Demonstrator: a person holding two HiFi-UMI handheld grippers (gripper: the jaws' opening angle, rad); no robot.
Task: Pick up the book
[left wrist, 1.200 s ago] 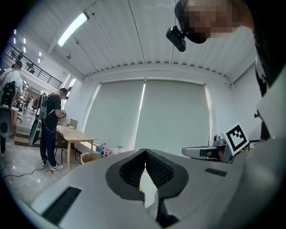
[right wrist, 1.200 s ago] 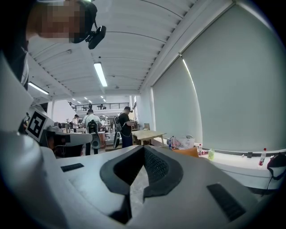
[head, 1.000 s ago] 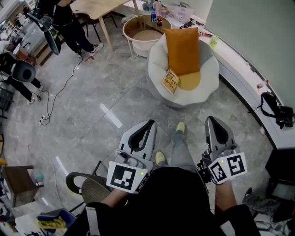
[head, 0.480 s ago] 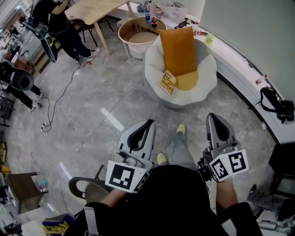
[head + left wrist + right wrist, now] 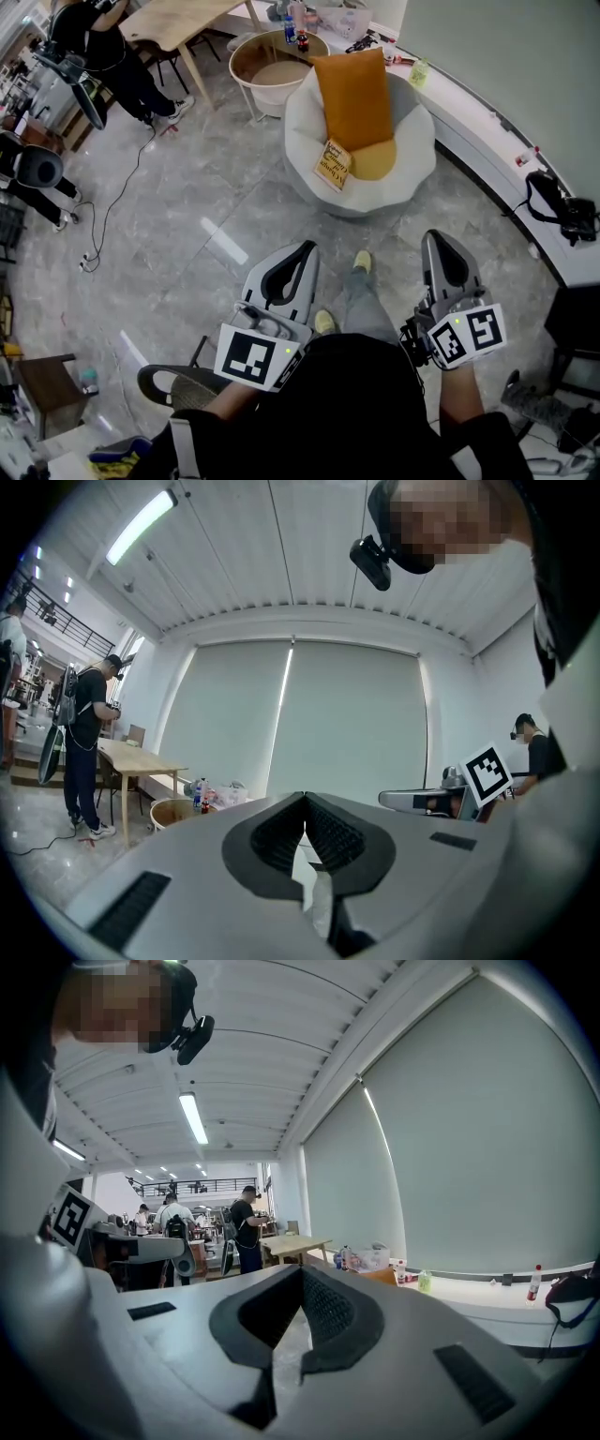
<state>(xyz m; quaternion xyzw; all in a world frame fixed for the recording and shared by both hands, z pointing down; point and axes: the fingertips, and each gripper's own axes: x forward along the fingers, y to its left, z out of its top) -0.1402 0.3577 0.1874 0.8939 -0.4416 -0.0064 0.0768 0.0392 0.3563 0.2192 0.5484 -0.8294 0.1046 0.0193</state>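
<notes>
Nearest, the person's dark-clothed body fills the bottom of the head view, with a gripper held out level in each hand above the grey stone floor (image 5: 187, 197). On the left gripper (image 5: 304, 250) the two jaws are pressed together tip to tip with nothing between them; its own view shows the ribbed pads meeting in a thin line. The right gripper (image 5: 439, 240) reads the same way, its pads touching at the tips and holding nothing. Each carries its marker cube on the near end, just above the person's forearms. Between the two grippers, a yellow shoe (image 5: 363, 262) is planted forward on the floor and the other one (image 5: 324, 322) sits nearer.

Farther on, well apart from both grippers, stands a white beanbag chair (image 5: 412, 155). An orange cushion (image 5: 354, 98) leans upright against its back. The book (image 5: 331, 165), yellow-covered with dark print, rests tilted on the near-left part of the seat, just beside the cushion's lower left corner.

Beyond the chair on the left is a round tub (image 5: 246, 58), then a wooden table (image 5: 178, 19) with another person (image 5: 98, 47) standing by it. A white ledge (image 5: 487, 131) runs along the right wall, with a black bag (image 5: 553, 202) on it.
</notes>
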